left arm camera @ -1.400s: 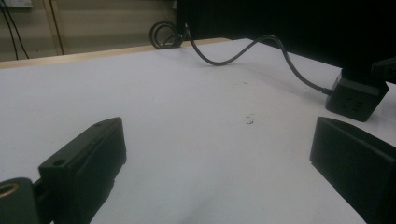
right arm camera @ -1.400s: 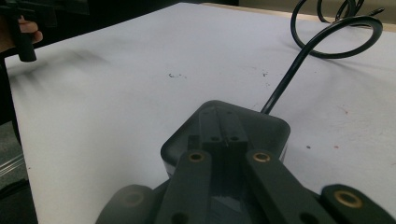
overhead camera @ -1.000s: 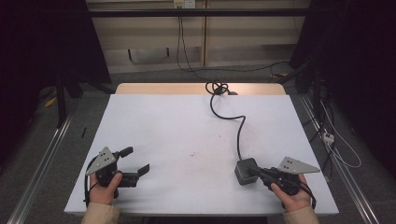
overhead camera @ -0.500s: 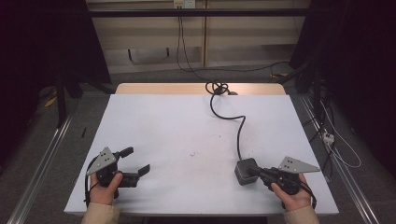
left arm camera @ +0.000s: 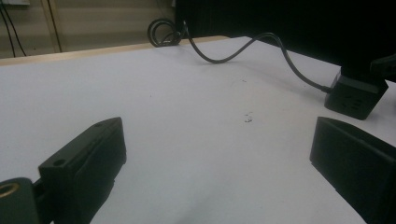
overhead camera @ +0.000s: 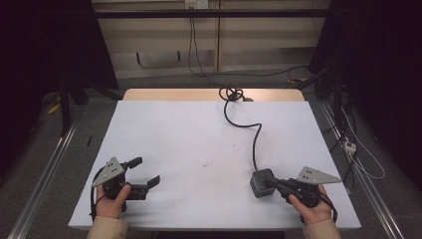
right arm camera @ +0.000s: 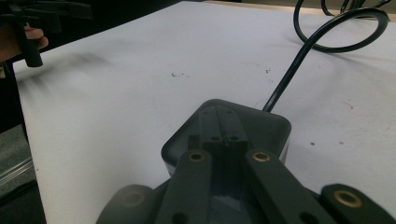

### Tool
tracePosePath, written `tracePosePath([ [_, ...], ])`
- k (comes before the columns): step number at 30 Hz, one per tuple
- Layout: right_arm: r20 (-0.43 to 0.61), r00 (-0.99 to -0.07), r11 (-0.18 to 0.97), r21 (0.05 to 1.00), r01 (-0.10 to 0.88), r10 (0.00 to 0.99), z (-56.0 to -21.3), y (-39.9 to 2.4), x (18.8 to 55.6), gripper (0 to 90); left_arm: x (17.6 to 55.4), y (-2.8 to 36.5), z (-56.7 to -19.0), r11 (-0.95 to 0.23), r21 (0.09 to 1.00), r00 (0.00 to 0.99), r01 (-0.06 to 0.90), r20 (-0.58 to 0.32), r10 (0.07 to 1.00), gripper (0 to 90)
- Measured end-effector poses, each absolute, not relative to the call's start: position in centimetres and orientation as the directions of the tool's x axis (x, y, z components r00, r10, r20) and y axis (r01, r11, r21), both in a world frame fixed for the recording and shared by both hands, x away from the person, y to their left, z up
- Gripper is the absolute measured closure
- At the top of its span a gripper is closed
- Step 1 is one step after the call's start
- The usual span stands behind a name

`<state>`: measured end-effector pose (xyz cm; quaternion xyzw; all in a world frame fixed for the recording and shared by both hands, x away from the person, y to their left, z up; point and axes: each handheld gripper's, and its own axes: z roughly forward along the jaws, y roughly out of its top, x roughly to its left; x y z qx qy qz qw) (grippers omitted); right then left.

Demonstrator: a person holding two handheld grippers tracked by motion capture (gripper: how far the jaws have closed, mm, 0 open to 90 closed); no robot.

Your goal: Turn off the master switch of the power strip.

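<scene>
The dark grey, square plastic power box with rounded corners (overhead camera: pixel 262 183) lies on the white rectangular bench (overhead camera: pixel 189 134), near its front edge on the person's right side. The right tongs (overhead camera: pixel 272 182) lie level over the bench and rest on top of this box, their tips just past its near edge; in the right gripper view the two black jaws are pressed together over the box (right arm camera: pixel 229 135) and nothing sits between them. Whether the tips press on the lid or merely touch it is hard to make out.

The left tongs (overhead camera: pixel 145 172) are well apart from the box, near the front left of the bench, their jaws spread wide with only bare bench between them. In the left gripper view the box (left arm camera: pixel 357 95) shows far off to the right, its right side cut off by dark shadow.

A black round cable (overhead camera: pixel 255 139) runs from the box's far side across the bench to a small coil (overhead camera: pixel 230 93) at the far edge; the coil's turns overlap and cannot be counted.

There is one box, one cable, two tongs and two hands, the left hand (overhead camera: pixel 112 199) and the right hand (overhead camera: pixel 312 208).
</scene>
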<state>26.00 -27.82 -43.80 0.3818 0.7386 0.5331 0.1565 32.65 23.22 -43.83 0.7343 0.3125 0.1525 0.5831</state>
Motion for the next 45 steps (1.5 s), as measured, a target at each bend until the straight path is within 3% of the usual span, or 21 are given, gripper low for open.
tracePosePath([
  [45, 0.143, -0.669, 0.178, 0.905, 0.388, 0.729, -43.54, -27.57, 25.89, 90.0, 32.59, 23.16, -43.85, -0.129, 0.951, 0.76, 0.281, -0.139, 0.635, 3.3],
])
